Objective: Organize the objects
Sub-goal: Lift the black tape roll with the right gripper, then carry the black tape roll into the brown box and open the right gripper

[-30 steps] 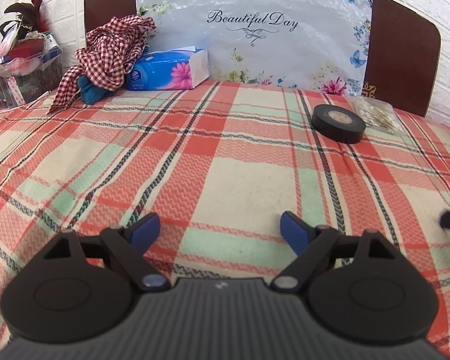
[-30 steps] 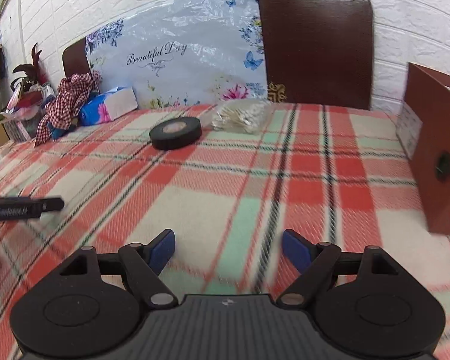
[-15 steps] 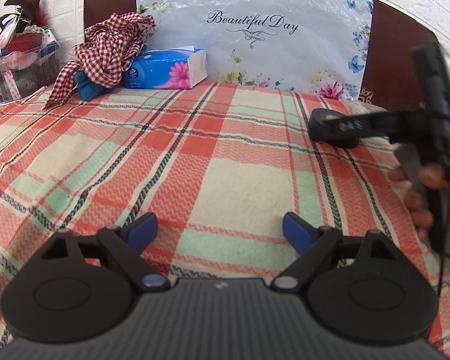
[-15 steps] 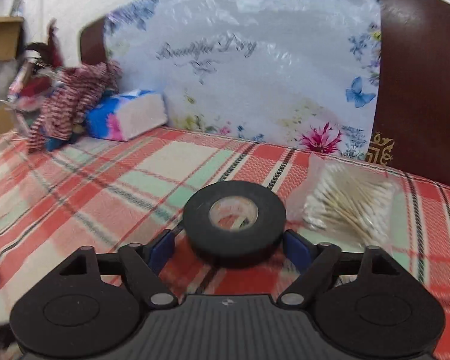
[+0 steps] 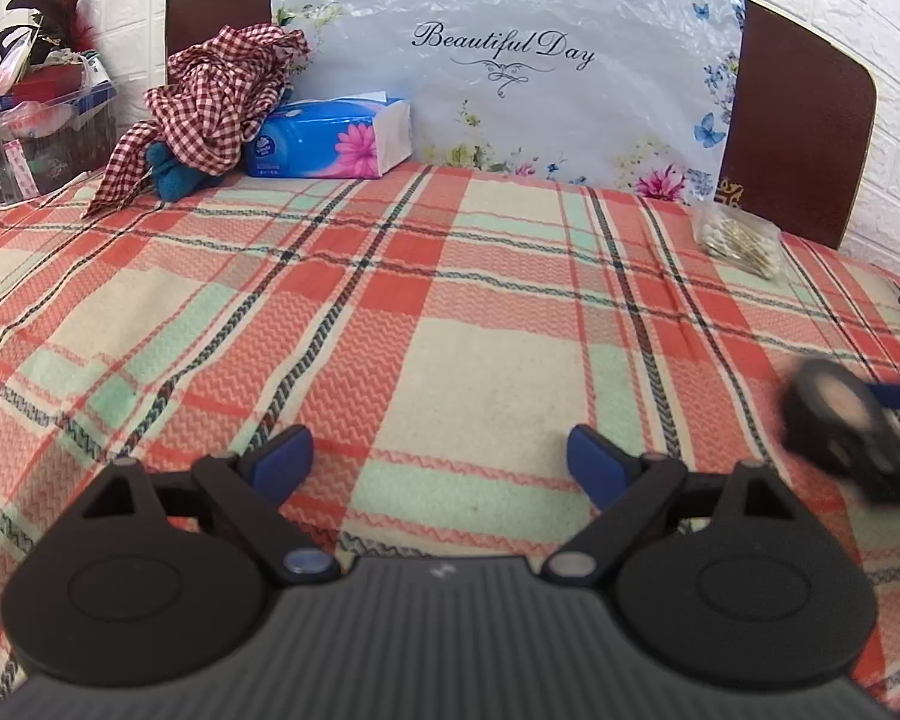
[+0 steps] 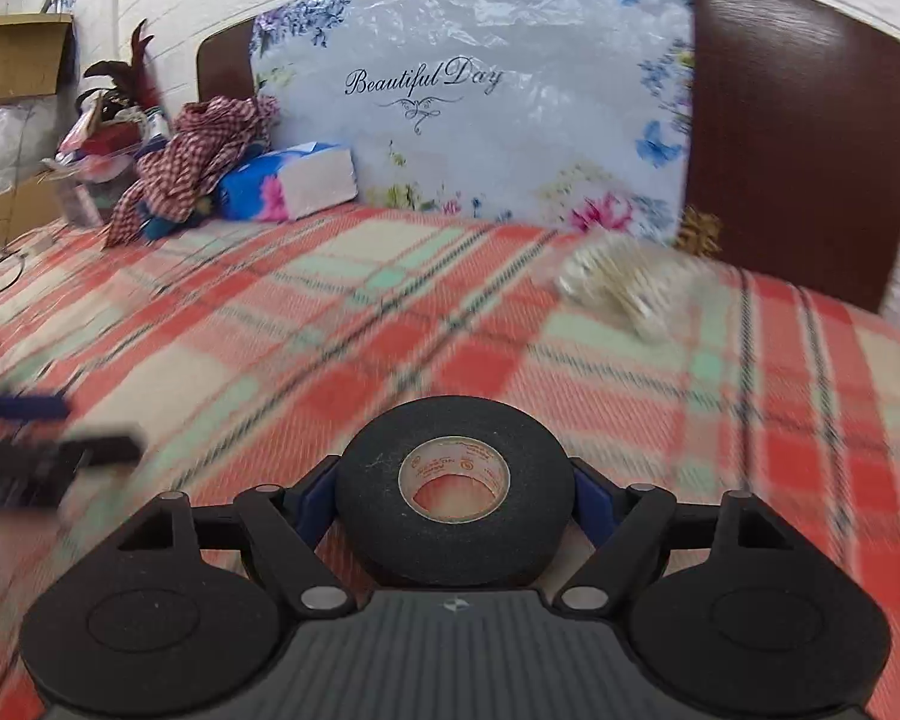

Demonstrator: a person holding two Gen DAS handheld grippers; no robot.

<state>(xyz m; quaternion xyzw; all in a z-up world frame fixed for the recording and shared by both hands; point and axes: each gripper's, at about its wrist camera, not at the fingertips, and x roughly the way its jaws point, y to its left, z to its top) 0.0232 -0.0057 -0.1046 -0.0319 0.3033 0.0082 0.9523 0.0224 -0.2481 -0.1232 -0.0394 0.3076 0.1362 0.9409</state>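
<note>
The black tape roll (image 6: 455, 489) is held flat between the blue pads of the right gripper (image 6: 455, 501), whose jaws have just been closing, well short of the cotton swab bag (image 6: 621, 288), while the left gripper (image 5: 441, 459) is kept spread and empty beside it.

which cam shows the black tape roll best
The right wrist view: the black tape roll sits sharp and centred between the right gripper fingers. The left wrist view catches the roll only as a blur at its right edge.
</note>
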